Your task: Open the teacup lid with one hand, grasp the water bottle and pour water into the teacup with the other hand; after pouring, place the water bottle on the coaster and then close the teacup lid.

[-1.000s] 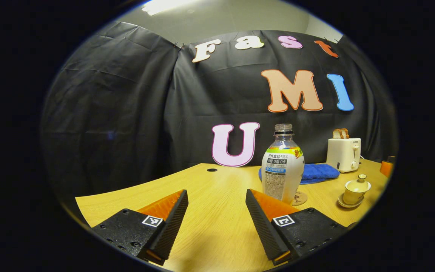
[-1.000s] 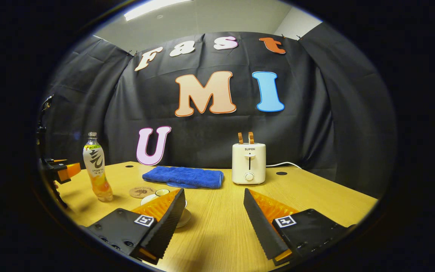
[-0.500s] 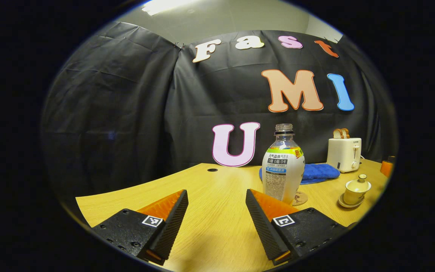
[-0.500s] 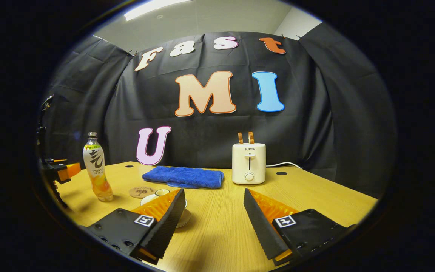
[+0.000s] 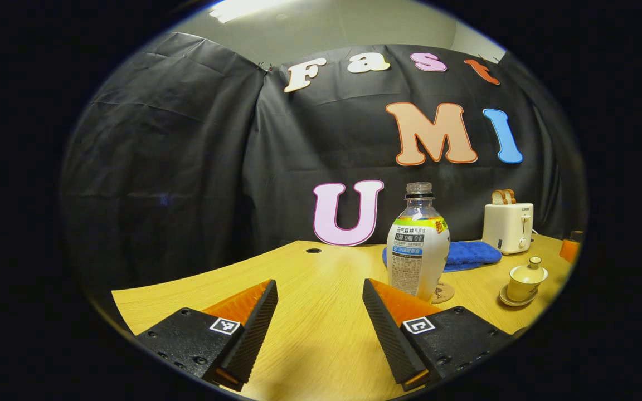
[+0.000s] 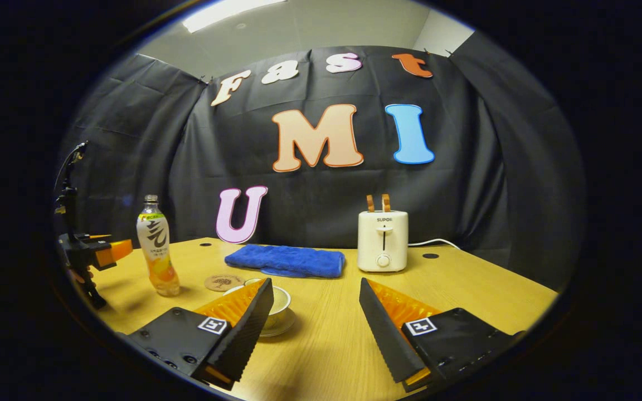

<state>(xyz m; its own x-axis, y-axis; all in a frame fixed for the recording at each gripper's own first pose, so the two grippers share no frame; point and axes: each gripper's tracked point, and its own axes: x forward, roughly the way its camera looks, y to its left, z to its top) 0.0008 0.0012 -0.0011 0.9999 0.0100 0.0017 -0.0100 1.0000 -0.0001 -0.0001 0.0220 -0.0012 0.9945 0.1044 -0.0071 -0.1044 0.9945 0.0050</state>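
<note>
Since 1 s ago the right gripper view has shifted: bottle, towel and toaster all sit further right in it, and more of the teacup (image 6: 277, 303) shows past the right gripper's (image 6: 316, 323) near finger; left gripper view is unchanged.

Left gripper (image 5: 320, 326): fingers apart, nothing between them, low over the table (image 5: 310, 328), bottle just beyond its right finger.

Right gripper: fingers apart, nothing held; teacup partly hidden behind its left finger.

Water bottle (image 5: 417, 250): upright, clear plastic, no cap seen on the neck, white wrap label w/ green-yellow band at top; orange-tinted lower part in right gripper view (image 6: 156, 253). Stands on table left of the coaster (image 6: 224, 282), close beside it, not on it.

Teacup: pale cream, on matching saucer, lid w/ round knob on top (image 5: 526, 278); near right of the coaster.

Far side: blue towel (image 6: 287, 260) folded flat, cream toaster (image 6: 383, 240) w/ two slices sticking up, cord running right.

Left gripper also seen at far left of right gripper view (image 6: 95, 253), near the bottle.
</note>
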